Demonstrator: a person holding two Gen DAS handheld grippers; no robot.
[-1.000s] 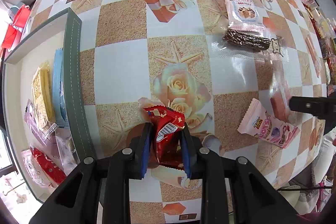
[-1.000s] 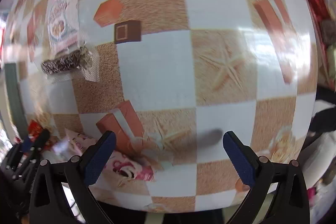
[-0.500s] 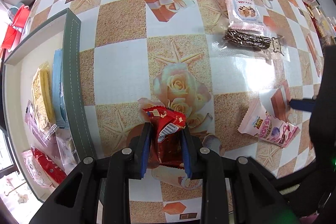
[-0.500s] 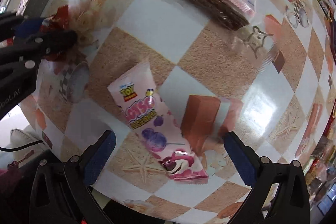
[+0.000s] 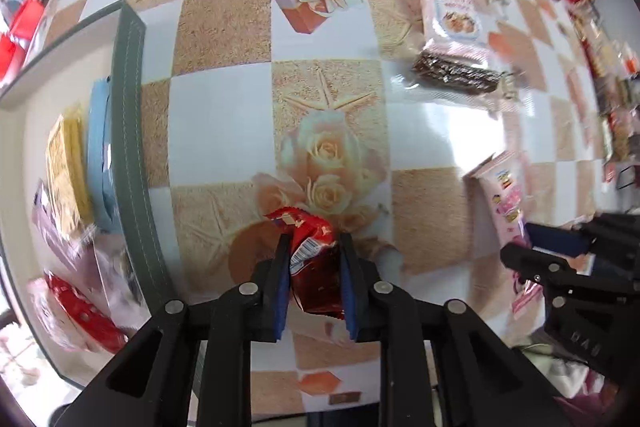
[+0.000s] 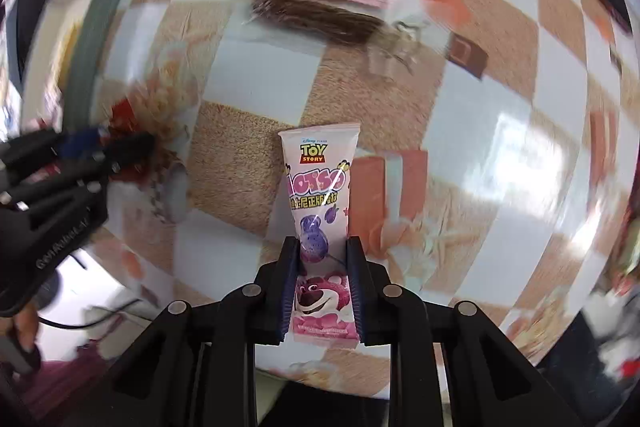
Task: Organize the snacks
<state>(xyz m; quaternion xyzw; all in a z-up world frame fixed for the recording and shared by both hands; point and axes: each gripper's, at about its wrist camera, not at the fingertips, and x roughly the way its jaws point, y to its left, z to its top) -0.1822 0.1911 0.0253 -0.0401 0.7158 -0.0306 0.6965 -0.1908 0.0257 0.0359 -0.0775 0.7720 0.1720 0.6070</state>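
The pink packet (image 6: 318,211) is now pinched between the fingers of the right tool (image 6: 322,259), which half a second ago stood wide apart above it. The packet lies near on the surface (image 6: 256,67), its far end pointing away. That gives each hand a snack: the left tool (image 5: 312,263) remains clamped on the red packet (image 5: 314,267), held just right of the box (image 5: 128,131). In my judgement both are ready to be carried left into the box.

Counted: two packets held, one per tool. Two more lie loose farther off, touching each other: a pink cookie bag (image 5: 452,11) and a dark bar in clear wrap (image 5: 456,75) just nearer than it. Inside the box I make out about five packets (yellow, blue, red and a couple of pale ones), though blur makes that count uncertain. More snacks line the far right edge, too small to count.
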